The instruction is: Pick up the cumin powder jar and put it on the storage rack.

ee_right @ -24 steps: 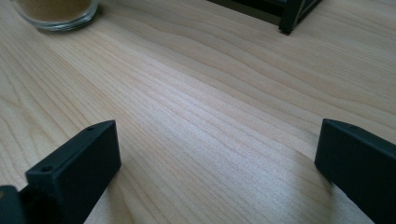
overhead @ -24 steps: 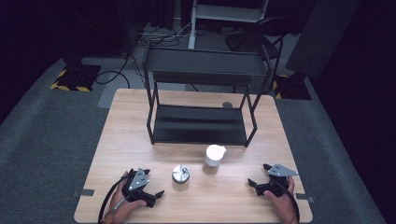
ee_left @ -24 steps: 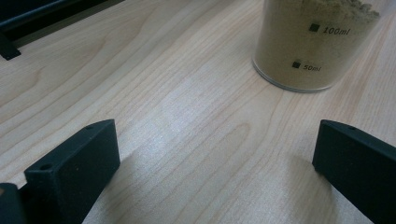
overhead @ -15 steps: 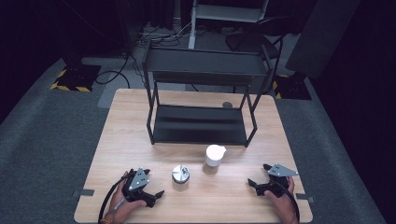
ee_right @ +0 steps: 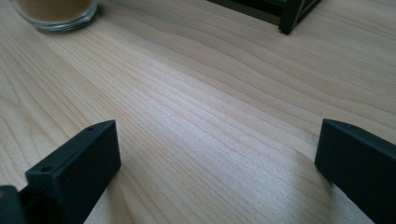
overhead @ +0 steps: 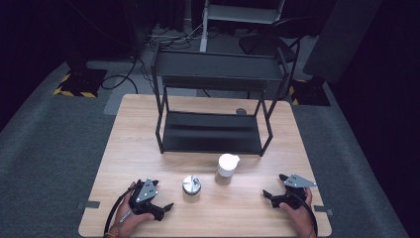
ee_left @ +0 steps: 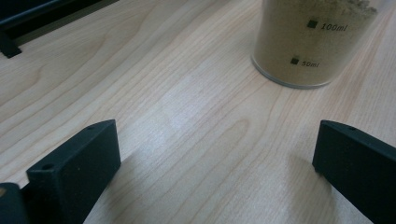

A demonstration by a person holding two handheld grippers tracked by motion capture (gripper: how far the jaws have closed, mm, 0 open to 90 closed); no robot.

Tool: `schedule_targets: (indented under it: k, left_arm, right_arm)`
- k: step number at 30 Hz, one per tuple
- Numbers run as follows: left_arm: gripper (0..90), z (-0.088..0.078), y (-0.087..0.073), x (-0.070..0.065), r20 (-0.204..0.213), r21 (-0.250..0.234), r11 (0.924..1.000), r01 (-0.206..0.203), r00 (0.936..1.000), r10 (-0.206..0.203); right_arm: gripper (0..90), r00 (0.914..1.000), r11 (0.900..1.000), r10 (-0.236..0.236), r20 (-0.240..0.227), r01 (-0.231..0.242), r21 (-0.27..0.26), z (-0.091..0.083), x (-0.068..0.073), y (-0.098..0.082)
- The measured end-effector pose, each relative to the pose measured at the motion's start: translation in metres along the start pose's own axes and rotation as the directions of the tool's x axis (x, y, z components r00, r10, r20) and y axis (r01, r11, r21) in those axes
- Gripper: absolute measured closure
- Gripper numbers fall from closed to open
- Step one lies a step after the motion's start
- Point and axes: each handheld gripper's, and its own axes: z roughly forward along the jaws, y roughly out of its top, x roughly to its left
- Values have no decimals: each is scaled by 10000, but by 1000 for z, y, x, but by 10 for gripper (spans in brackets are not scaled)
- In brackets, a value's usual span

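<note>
Between the earlier high-view pictures and this moment nothing is seen to have shifted: the left hand-held gripper (overhead: 161, 208) and the right hand-held gripper (overhead: 271, 195) are rested low on the pale wooden tabletop (overhead: 133, 144) at the near edge, each with its jaws spread wide and nothing between them — so the work is judged to be not yet begun, with a first reach still ahead. In the left gripper view, bare wood lies between the two black jaws, and the clear graduated measuring cup filled with tan powder (ee_left: 310, 42) stands ahead and a little to one side. In the high view that same cup, white-topped (overhead: 227, 168), is placed between the two grippers, somewhat nearer the right one, while a small round jar with a shiny metal lid (overhead: 191, 185) stands just beside the left hand-held gripper, touching neither. Beyond both, well apart from the grippers, a black two-tier metal shelf rack (overhead: 213, 131) is set across the middle of the tabletop; its legs and lower tier mark the far limit of free movement. Open wood is left on either side of the cup and jar, though the near table edge lies close under both hands.
</note>
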Motion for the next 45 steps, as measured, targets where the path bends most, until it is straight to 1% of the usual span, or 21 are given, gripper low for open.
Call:
schedule_targets:
  k: [1,3,5,7,8,9,10,11,12,13,15,18,20,24,27,30,32,34,41,43,45]
  left_arm:
    - [6,-1,0,0,36,-40,9999,95,9999,-95]
    - [7,-2,1,2,266,-88,9998,205,9994,-203]
    - [9,-2,7,1,425,52,10000,84,9991,-86]
    - [8,-2,14,-3,403,152,9998,86,9991,-92]
    - [8,-1,17,-6,355,169,9999,12,9994,-18]
    - [10,-1,20,-5,464,95,9999,-89,9989,84]
    - [10,-2,20,-3,734,-30,9997,-239,9970,241]
    - [9,-2,22,1,1055,-126,9991,-407,9935,418]
    - [9,-1,24,1,1170,-146,9981,-593,9913,607]
    - [8,-1,26,-1,1149,-172,9977,-657,9911,672]
    - [7,1,32,-2,1204,-168,9979,-618,9907,634]
    - [7,6,40,-6,1072,-136,9980,-612,9923,623]
    - [7,9,45,-6,1235,-202,9976,-658,9900,678]
    - [8,15,55,-9,1267,-264,9967,-765,9888,792]
    - [8,19,62,-10,1427,-347,9967,-734,9867,776]
    - [8,23,68,-12,1534,-409,9950,-908,9835,961]
    - [8,26,71,-13,1523,-430,9946,-949,9832,1004]
    - [8,29,75,-13,1620,-442,9950,-897,9821,958]
    - [13,36,82,-17,1523,-623,9933,-978,9826,1063]
    - [23,38,83,-18,1385,-635,9934,-958,9849,1039]
    - [56,40,83,-19,1311,-636,9934,-950,9860,1027]
  right_arm:
    - [0,10000,10000,0,0,0,-2,0,0,0]
    - [0,10000,10000,-2,-6,3,1,0,0,0]
    - [0,10000,10000,-4,-5,4,0,0,0,0]
    - [0,10000,10000,-6,-6,6,0,0,0,0]
    - [0,10000,10000,-8,-7,8,1,0,0,0]
    - [0,10000,10000,-6,-11,6,0,0,0,0]
    - [0,10000,10000,-11,-15,11,0,0,0,0]
    - [0,10000,10000,-5,-23,5,-2,0,0,0]
    - [0,10000,10000,-14,-29,14,-3,0,-1,0]
    - [0,10000,10000,-17,-32,17,-5,0,-1,0]
    - [0,10000,10000,-15,-34,15,-1,0,-1,0]
    - [0,10000,10000,-24,-45,24,-5,0,-1,0]
    - [0,10000,10000,-29,-52,29,-4,0,-1,0]
    - [0,10000,10000,-39,-71,39,-6,0,-1,0]
    - [0,10000,10000,-45,-83,45,-6,0,-1,0]
    - [0,10000,10000,-46,-82,46,-5,0,-1,0]
    - [0,10000,10000,-48,-83,48,-6,0,-1,0]
    - [0,10000,10000,-47,-83,47,-5,0,-1,0]
    - [0,9999,10000,-53,-89,53,-4,0,-1,0]
    - [0,9999,10000,-57,-103,57,-5,0,-1,0]
    - [0,9999,10000,-63,-112,63,-4,0,-2,0]
